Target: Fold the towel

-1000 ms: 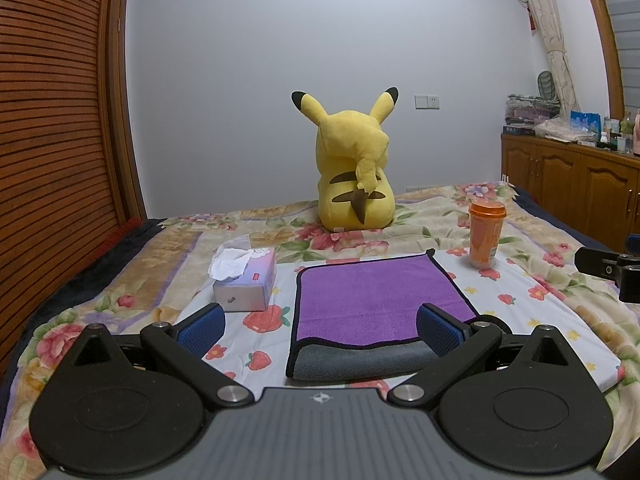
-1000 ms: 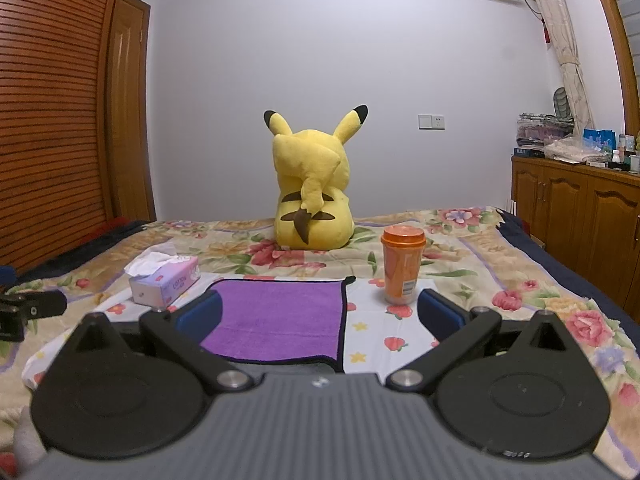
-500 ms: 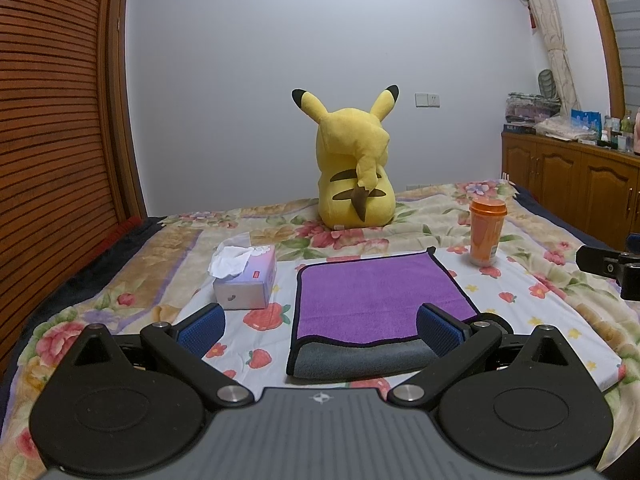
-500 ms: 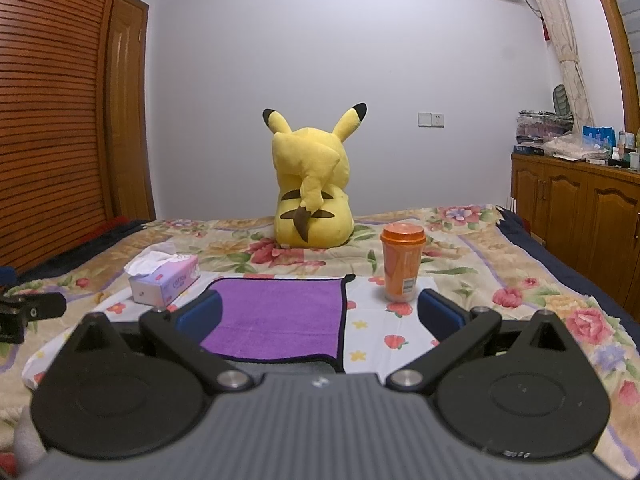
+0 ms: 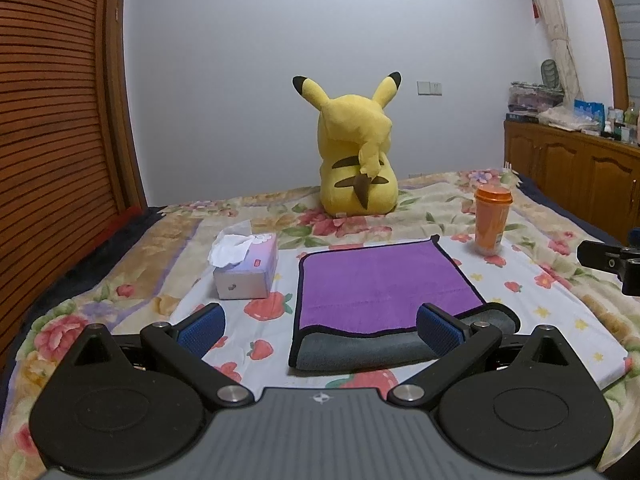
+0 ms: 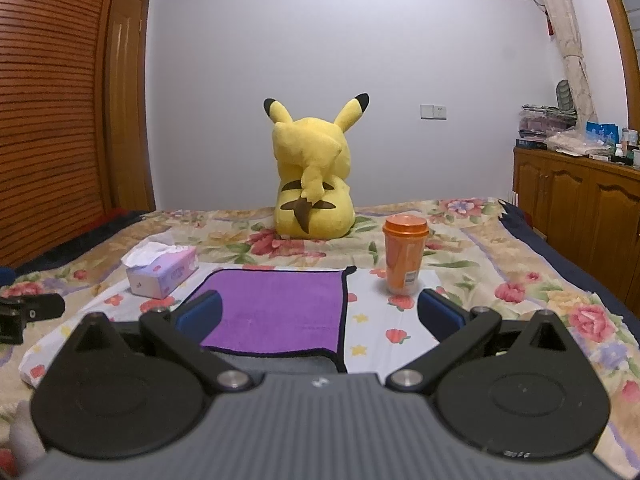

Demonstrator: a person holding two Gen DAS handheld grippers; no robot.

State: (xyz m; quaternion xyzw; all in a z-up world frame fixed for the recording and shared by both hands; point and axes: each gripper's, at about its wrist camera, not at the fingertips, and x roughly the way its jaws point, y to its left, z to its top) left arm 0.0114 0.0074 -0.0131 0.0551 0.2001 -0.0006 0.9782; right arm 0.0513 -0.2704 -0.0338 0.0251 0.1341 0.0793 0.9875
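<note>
Towel position, both grippers spread
Plush purple towel with grey underside lies flat on the floral bed; left gripper and right gripper empty, ribbed blue pads apart.

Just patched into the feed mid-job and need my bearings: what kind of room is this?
Most likely a bedroom: the towel lies on a bed with a floral bedspread, a yellow plush toy sits at its far end, and wooden cabinets line the wall.
</note>
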